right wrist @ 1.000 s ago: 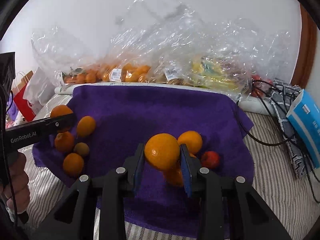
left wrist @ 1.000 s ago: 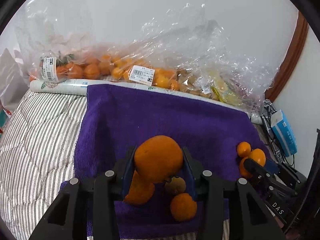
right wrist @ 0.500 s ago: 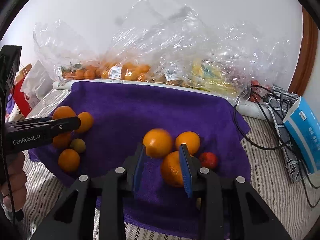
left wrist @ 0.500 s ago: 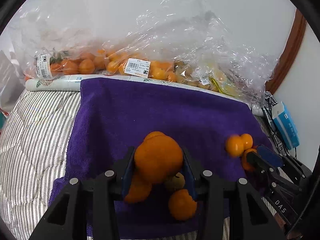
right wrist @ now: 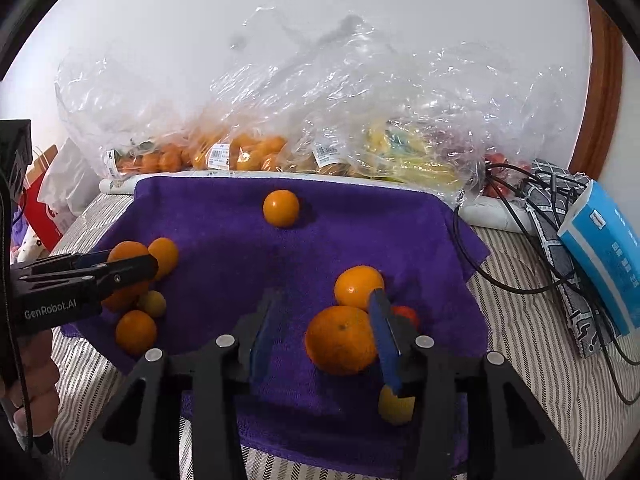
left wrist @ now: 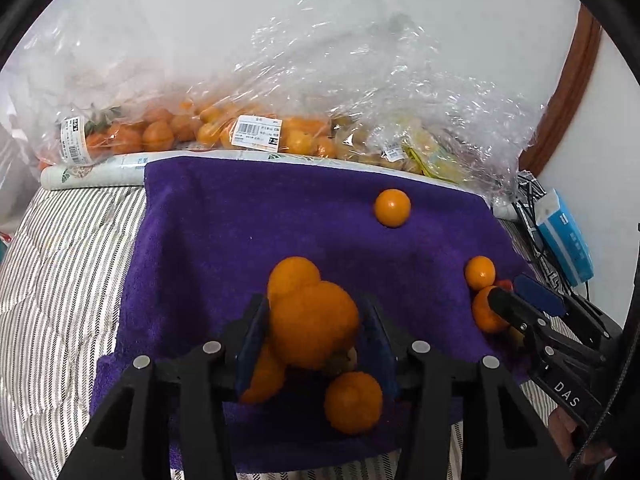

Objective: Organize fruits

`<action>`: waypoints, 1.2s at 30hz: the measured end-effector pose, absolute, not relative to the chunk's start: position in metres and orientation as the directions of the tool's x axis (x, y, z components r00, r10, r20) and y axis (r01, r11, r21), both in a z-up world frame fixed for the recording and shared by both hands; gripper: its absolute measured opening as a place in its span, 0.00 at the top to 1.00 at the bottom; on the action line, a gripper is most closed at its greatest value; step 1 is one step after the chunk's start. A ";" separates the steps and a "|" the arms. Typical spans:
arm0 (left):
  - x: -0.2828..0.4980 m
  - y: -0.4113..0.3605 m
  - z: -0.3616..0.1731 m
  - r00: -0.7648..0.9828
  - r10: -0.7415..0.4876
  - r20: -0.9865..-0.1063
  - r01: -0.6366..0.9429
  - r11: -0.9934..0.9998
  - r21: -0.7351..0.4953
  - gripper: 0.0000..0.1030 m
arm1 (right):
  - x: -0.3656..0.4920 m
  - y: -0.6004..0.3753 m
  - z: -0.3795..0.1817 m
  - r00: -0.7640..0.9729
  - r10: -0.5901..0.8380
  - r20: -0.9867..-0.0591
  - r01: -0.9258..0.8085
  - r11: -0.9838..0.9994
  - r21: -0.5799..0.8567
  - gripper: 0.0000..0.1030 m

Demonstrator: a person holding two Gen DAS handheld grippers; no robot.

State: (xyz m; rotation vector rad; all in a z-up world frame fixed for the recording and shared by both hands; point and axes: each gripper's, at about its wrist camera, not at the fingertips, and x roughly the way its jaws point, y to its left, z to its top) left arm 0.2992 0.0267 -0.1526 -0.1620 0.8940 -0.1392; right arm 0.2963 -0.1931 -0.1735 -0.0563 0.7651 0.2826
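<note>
1. Left wrist view: the left gripper (left wrist: 312, 332) is opening its jaws around a big orange (left wrist: 314, 322). The pads look barely clear of the peel, so the grip is easing off. The orange is sitting over a cluster of smaller oranges (left wrist: 352, 402) at the near edge of the purple towel (left wrist: 224, 232). One lone orange (left wrist: 392, 207) is lying well apart, near the far edge.
2. Right wrist view: the right gripper (right wrist: 324, 340) is opening too, with nothing held. An orange (right wrist: 341, 340) is resting on the towel just beside its right pad.
3. Handling: the oranges are likely light, firm, round and prone to rolling. With no real long axis, a gentle hold across the widest part should suit.
</note>
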 end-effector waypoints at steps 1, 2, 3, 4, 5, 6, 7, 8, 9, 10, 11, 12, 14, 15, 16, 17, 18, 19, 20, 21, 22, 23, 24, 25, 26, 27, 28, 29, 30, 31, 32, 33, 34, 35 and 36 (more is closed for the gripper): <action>0.299 0.027 -0.153 0.617 -0.191 -0.763 0.054 0.978 -0.202 0.54 | 0.296 -0.193 -0.174 0.686 0.228 -0.691 -0.270 0.962 0.048 0.56; 0.299 0.027 -0.152 0.617 -0.196 -0.762 0.053 0.977 -0.207 0.53 | 0.296 -0.193 -0.174 0.686 0.225 -0.692 -0.269 0.962 0.046 0.56; 0.299 0.029 -0.152 0.617 -0.200 -0.761 0.054 0.976 -0.213 0.53 | 0.296 -0.193 -0.174 0.685 0.224 -0.693 -0.269 0.962 0.045 0.56; 0.299 0.029 -0.152 0.617 -0.204 -0.760 0.053 0.974 -0.219 0.53 | 0.297 -0.193 -0.174 0.684 0.224 -0.694 -0.270 0.962 0.044 0.56; 0.299 0.031 -0.152 0.617 -0.213 -0.758 0.052 0.972 -0.230 0.52 | 0.297 -0.193 -0.174 0.684 0.222 -0.695 -0.270 0.962 0.042 0.56; 0.299 0.032 -0.151 0.619 -0.224 -0.753 0.053 0.968 -0.244 0.51 | 0.297 -0.193 -0.174 0.684 0.219 -0.696 -0.269 0.962 0.040 0.56; 0.298 0.033 -0.151 0.621 -0.232 -0.748 0.054 0.965 -0.255 0.50 | 0.297 -0.193 -0.175 0.684 0.217 -0.697 -0.267 0.963 0.037 0.56; 0.298 0.034 -0.150 0.624 -0.235 -0.745 0.054 0.964 -0.260 0.48 | 0.298 -0.193 -0.175 0.683 0.215 -0.698 -0.267 0.963 0.036 0.56; 0.297 0.033 -0.149 0.629 -0.235 -0.741 0.055 0.964 -0.260 0.48 | 0.298 -0.192 -0.175 0.682 0.214 -0.700 -0.267 0.963 0.035 0.56; 0.296 0.033 -0.148 0.632 -0.233 -0.739 0.056 0.965 -0.257 0.46 | 0.298 -0.192 -0.176 0.680 0.214 -0.702 -0.267 0.963 0.035 0.56; 0.296 0.033 -0.148 0.635 -0.230 -0.737 0.056 0.966 -0.253 0.45 | 0.298 -0.193 -0.177 0.676 0.214 -0.705 -0.268 0.963 0.035 0.56; 0.296 0.032 -0.147 0.638 -0.226 -0.736 0.057 0.967 -0.248 0.44 | 0.299 -0.193 -0.177 0.673 0.215 -0.708 -0.268 0.963 0.037 0.56; 0.295 0.032 -0.147 0.641 -0.224 -0.734 0.059 0.968 -0.244 0.43 | 0.299 -0.193 -0.178 0.669 0.217 -0.711 -0.268 0.963 0.041 0.56; 0.295 0.031 -0.146 0.642 -0.223 -0.733 0.060 0.968 -0.242 0.41 | 0.299 -0.194 -0.178 0.669 0.216 -0.712 -0.267 0.963 0.042 0.56; 0.296 0.031 -0.146 0.643 -0.221 -0.733 0.060 0.969 -0.240 0.39 | 0.299 -0.194 -0.178 0.665 0.216 -0.715 -0.266 0.963 0.043 0.56; 0.296 0.031 -0.146 0.644 -0.218 -0.733 0.059 0.970 -0.237 0.38 | 0.300 -0.194 -0.178 0.662 0.217 -0.718 -0.265 0.963 0.046 0.55; 0.296 0.031 -0.146 0.645 -0.213 -0.734 0.057 0.971 -0.232 0.38 | 0.300 -0.195 -0.179 0.658 0.218 -0.721 -0.263 0.963 0.051 0.55; 0.296 0.031 -0.146 0.645 -0.210 -0.735 0.056 0.972 -0.229 0.37 | 0.301 -0.196 -0.179 0.655 0.219 -0.723 -0.261 0.964 0.055 0.55; 0.296 0.030 -0.145 0.645 -0.207 -0.735 0.055 0.973 -0.226 0.37 | 0.301 -0.196 -0.179 0.653 0.220 -0.725 -0.261 0.964 0.057 0.55; 0.295 0.031 -0.145 0.647 -0.205 -0.734 0.054 0.973 -0.224 0.36 | 0.301 -0.197 -0.179 0.651 0.218 -0.727 -0.259 0.964 0.057 0.55; 0.295 0.031 -0.145 0.649 -0.201 -0.734 0.052 0.974 -0.221 0.34 | 0.302 -0.197 -0.179 0.649 0.214 -0.730 -0.256 0.965 0.056 0.55; 0.295 0.030 -0.143 0.652 -0.194 -0.733 0.046 0.975 -0.216 0.32 | 0.302 -0.197 -0.178 0.647 0.211 -0.733 -0.252 0.966 0.056 0.55; 0.294 0.030 -0.142 0.655 -0.188 -0.732 0.043 0.976 -0.212 0.32 | 0.302 -0.198 -0.177 0.646 0.210 -0.734 -0.247 0.967 0.060 0.55; 0.294 0.031 -0.140 0.660 -0.183 -0.729 0.041 0.977 -0.209 0.30 | 0.301 -0.199 -0.174 0.648 0.215 -0.730 -0.244 0.967 0.068 0.55; 0.293 0.031 -0.138 0.662 -0.173 -0.730 0.035 0.979 -0.201 0.29 | 0.300 -0.200 -0.172 0.651 0.223 -0.726 -0.245 0.966 0.077 0.55; 0.292 0.031 -0.136 0.663 -0.165 -0.730 0.030 0.980 -0.195 0.29 | 0.298 -0.201 -0.168 0.655 0.233 -0.719 -0.244 0.966 0.090 0.54; 0.291 0.031 -0.133 0.666 -0.159 -0.728 0.027 0.981 -0.190 0.28 | 0.297 -0.202 -0.163 0.660 0.237 -0.713 -0.239 0.966 0.100 0.54; 0.290 0.031 -0.129 0.667 -0.155 -0.728 0.026 0.982 -0.186 0.28 | 0.296 -0.202 -0.160 0.664 0.240 -0.708 -0.235 0.966 0.107 0.52; 0.288 0.031 -0.125 0.667 -0.151 -0.730 0.025 0.983 -0.180 0.28 | 0.295 -0.203 -0.155 0.669 0.245 -0.701 -0.231 0.966 0.117 0.51; 0.287 0.031 -0.121 0.667 -0.149 -0.730 0.025 0.984 -0.178 0.28 | 0.293 -0.204 -0.150 0.673 0.242 -0.699 -0.224 0.967 0.120 0.51; 0.283 0.030 -0.116 0.671 -0.148 -0.727 0.025 0.984 -0.177 0.28 | 0.292 -0.205 -0.145 0.674 0.236 -0.700 -0.217 0.969 0.118 0.51; 0.280 0.030 -0.111 0.675 -0.146 -0.723 0.025 0.984 -0.175 0.27 | 0.289 -0.206 -0.139 0.677 0.226 -0.700 -0.207 0.972 0.114 0.51; 0.276 0.029 -0.106 0.680 -0.144 -0.719 0.024 0.984 -0.174 0.27 | 0.285 -0.208 -0.133 0.683 0.220 -0.697 -0.200 0.973 0.111 0.51; 0.271 0.029 -0.102 0.687 -0.142 -0.713 0.024 0.984 -0.174 0.25 | 0.282 -0.209 -0.129 0.688 0.219 -0.692 -0.198 0.974 0.112 0.51; 0.263 0.028 -0.095 0.695 -0.139 -0.706 0.022 0.985 -0.172 0.24 | 0.275 -0.212 -0.122 0.695 0.216 -0.685 -0.194 0.975 0.110 0.51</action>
